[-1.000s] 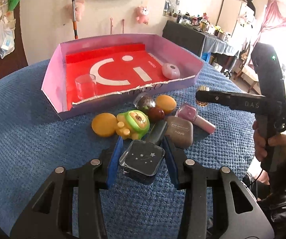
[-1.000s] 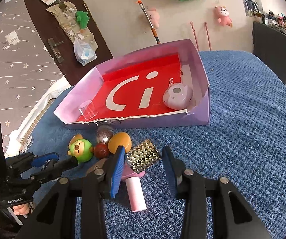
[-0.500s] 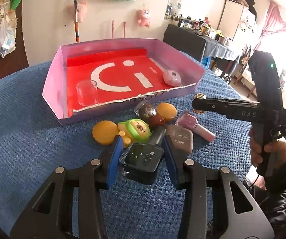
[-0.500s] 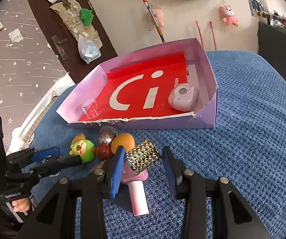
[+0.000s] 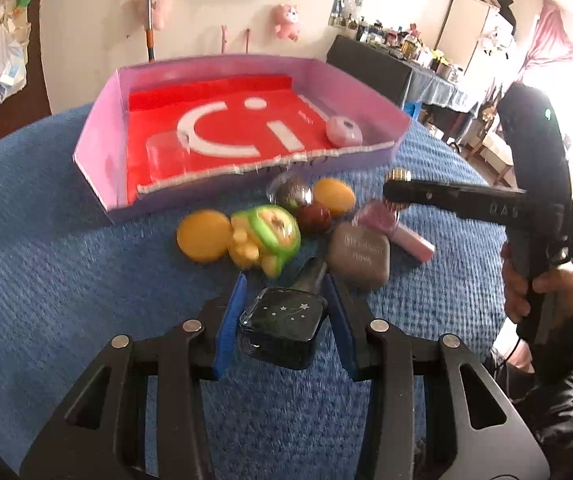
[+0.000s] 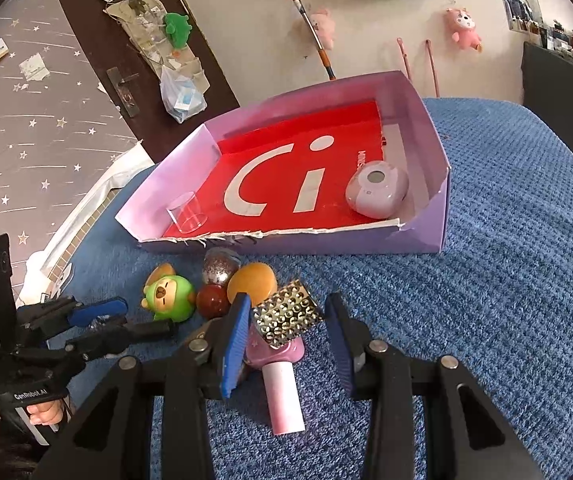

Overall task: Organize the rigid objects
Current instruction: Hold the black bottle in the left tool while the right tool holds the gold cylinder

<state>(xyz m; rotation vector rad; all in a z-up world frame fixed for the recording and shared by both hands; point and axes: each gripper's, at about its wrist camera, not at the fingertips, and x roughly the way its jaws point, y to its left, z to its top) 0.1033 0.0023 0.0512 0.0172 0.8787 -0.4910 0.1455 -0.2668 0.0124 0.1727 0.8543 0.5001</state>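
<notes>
Blue waffle-weave cloth [image 6: 506, 280] over the bench. Lilac box [image 6: 426, 236], red floor with white "Ci". Pale pink case [image 6: 376, 196] and clear cup [image 6: 186, 214] inside. Green-yellow bear toy [image 6: 168, 298], orange discs [image 5: 204, 236], maroon ball [image 6: 212, 300], glittery silver ball [image 6: 218, 266], taupe compact [image 5: 360, 254], pink tube [image 6: 284, 396], silver studded plate [image 6: 288, 318]. Black bottle with white stars [image 5: 284, 326].

Motion blur smeared the green toy [image 5: 264, 236] and the lettering on the grey case [image 5: 359, 255] in front of the pink box [image 5: 102, 168]; the clear cup [image 5: 164, 156] inside it was barely discernible. The dark bottle's [image 5: 284, 326] underside was hidden.
</notes>
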